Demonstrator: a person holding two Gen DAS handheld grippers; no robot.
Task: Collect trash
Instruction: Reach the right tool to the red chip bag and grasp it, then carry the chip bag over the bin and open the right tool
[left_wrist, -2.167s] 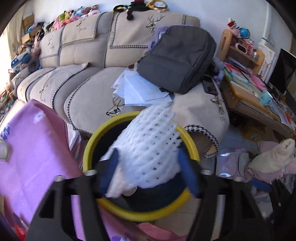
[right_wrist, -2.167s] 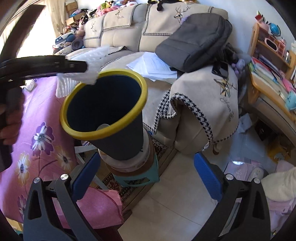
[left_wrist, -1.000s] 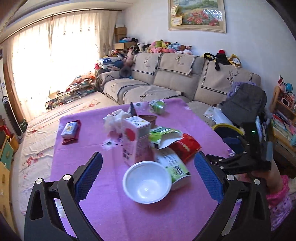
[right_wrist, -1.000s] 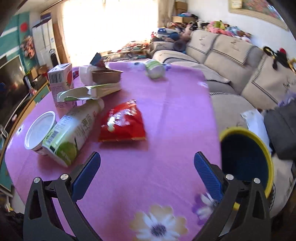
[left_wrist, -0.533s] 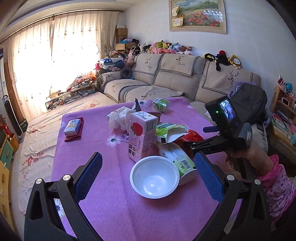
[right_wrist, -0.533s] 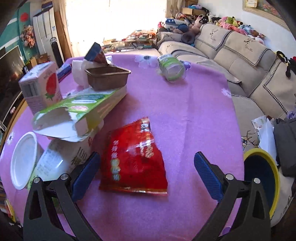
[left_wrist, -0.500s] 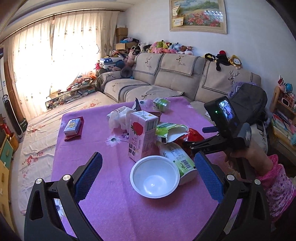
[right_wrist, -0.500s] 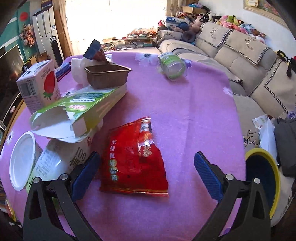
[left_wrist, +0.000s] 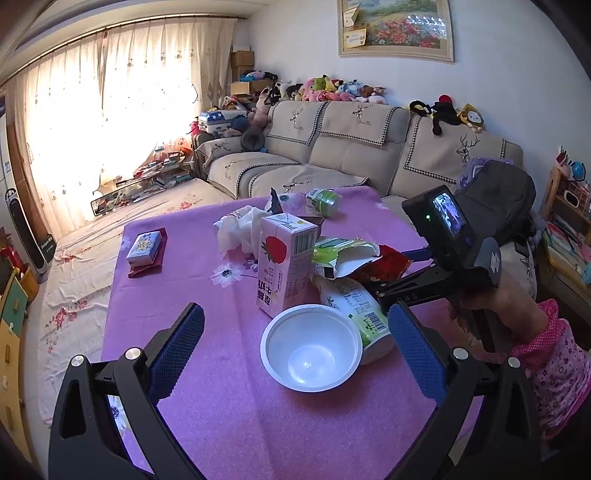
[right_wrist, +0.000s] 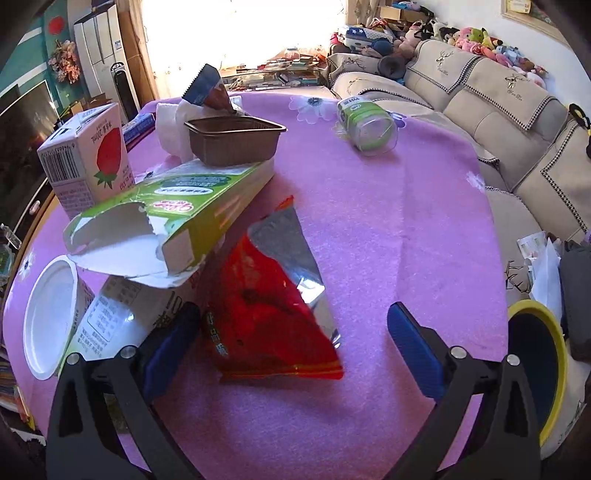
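Trash lies on the purple tablecloth (left_wrist: 229, 387). A red snack bag (right_wrist: 269, 310), partly lifted with its silver inside showing, sits between the fingers of my open right gripper (right_wrist: 295, 345). Beside it are a torn green carton (right_wrist: 170, 218), a brown tray (right_wrist: 232, 138), a strawberry milk carton (left_wrist: 284, 266), a lying cup with a white rim (left_wrist: 312, 347) and a green jar (right_wrist: 365, 123). My left gripper (left_wrist: 295, 350) hangs open just before the white-rimmed cup, holding nothing. The yellow-rimmed bin (right_wrist: 539, 362) stands off the table's right edge.
A beige sofa (left_wrist: 332, 155) runs behind the table, with a grey backpack (left_wrist: 502, 199) on it. White crumpled tissue (left_wrist: 236, 230) and a small card box (left_wrist: 144, 245) lie further back. A person's hand in a pink sleeve (left_wrist: 546, 354) holds the right gripper.
The right gripper has moved forward and lower onto the red bag, which now sits between its fingers with one side raised. The left gripper has edged a little closer to the white-rimmed cup.
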